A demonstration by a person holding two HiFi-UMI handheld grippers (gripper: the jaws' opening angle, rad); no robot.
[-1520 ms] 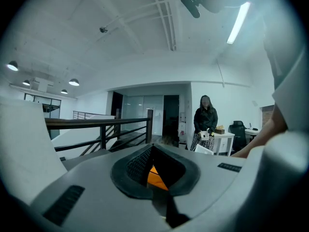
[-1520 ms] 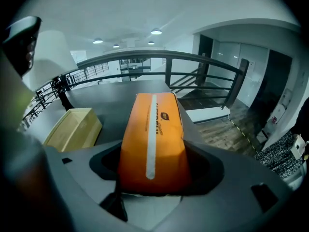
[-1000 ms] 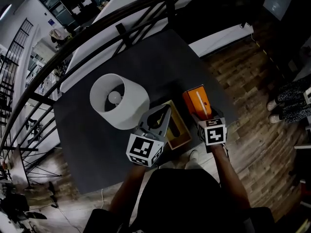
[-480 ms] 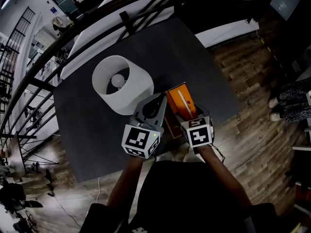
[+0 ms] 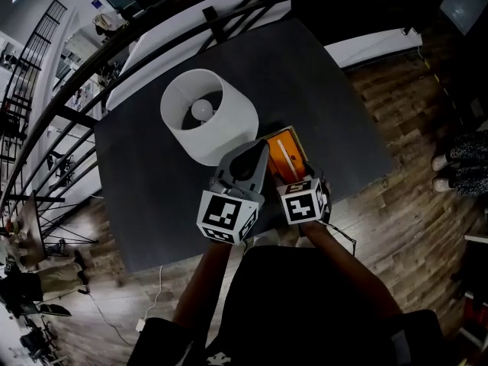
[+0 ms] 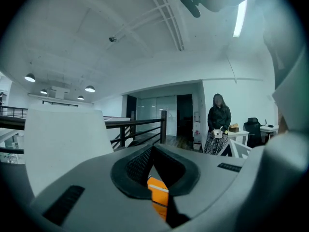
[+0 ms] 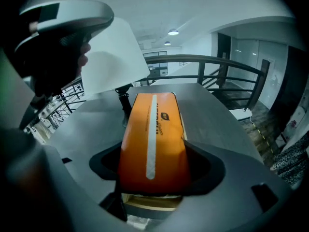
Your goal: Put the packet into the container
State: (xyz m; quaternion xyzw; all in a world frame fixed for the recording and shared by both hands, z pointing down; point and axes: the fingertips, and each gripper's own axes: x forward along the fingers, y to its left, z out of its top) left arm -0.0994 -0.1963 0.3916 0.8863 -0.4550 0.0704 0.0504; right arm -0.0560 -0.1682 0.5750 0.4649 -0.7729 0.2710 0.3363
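The orange packet (image 5: pixel 283 152) (image 7: pixel 152 134), marked with a white stripe, is tilted downward, and my right gripper (image 5: pixel 294 177) (image 7: pixel 152 166) is shut on its near end. In the right gripper view the pale wooden rim of the container (image 7: pixel 150 202) shows just under the packet. In the head view the packet and both grippers hide the container. My left gripper (image 5: pixel 261 149) (image 6: pixel 154 151) hovers right beside the packet's left side. Its jaws meet at the tips with nothing seen between them. A bit of the orange packet (image 6: pixel 157 197) shows below through their gap.
A white lamp shade (image 5: pixel 210 117) (image 7: pixel 116 57) stands on the dark grey table (image 5: pixel 152 197) just beyond the left gripper. A black railing (image 5: pixel 152 40) runs behind the table. Wooden floor (image 5: pixel 412 128) lies to the right. A person (image 6: pixel 218 122) stands far off.
My right gripper has carried the packet leftward and lower, up against the left gripper and over the wooden container, which no longer shows in the head view. The left gripper has shifted slightly.
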